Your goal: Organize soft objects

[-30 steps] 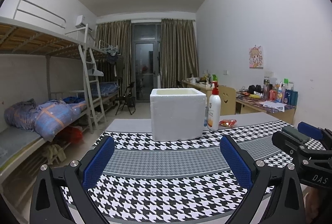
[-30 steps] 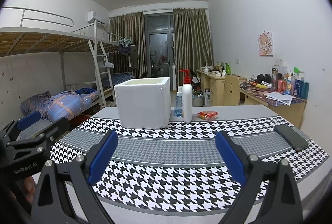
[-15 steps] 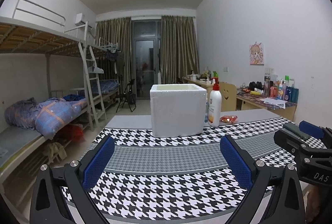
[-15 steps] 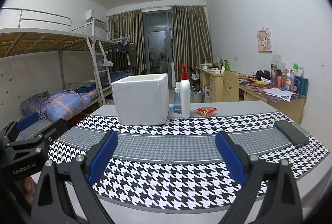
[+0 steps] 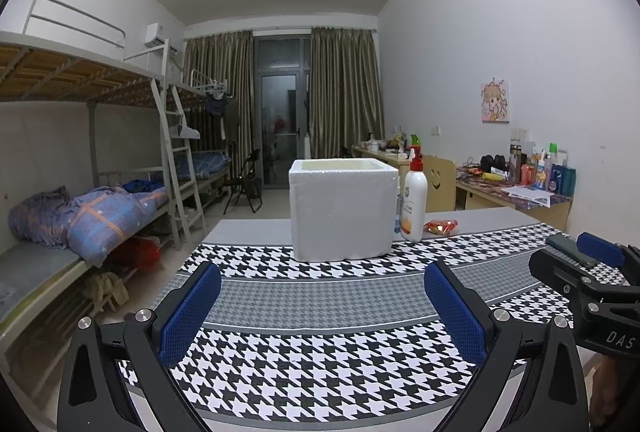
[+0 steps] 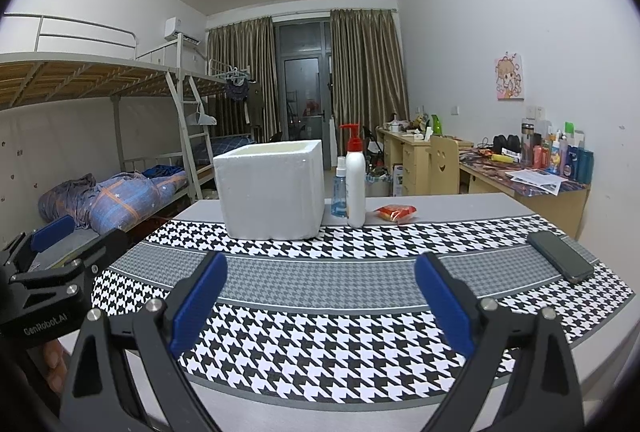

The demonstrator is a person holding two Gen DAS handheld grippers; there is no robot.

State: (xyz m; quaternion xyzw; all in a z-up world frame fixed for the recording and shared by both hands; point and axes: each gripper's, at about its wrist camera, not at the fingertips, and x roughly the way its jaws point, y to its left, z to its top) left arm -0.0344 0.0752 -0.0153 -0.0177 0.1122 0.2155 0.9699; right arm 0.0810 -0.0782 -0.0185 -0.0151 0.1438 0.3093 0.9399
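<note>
Both grippers level above table [image 5: 320,296] | left gripper [image 5: 322,296] fingers wide | right gripper [image 6: 320,288] fingers wide, nothing held

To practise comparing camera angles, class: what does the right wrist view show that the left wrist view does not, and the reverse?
Only the right wrist view shows the small blue spray bottle clearly; in the left view just a blue sliver peeks from behind the foam box. Only the left view shows the folding chair. Both share the box, the pump bottle, the red packet, the phone, and open left gripper and right gripper.
</note>
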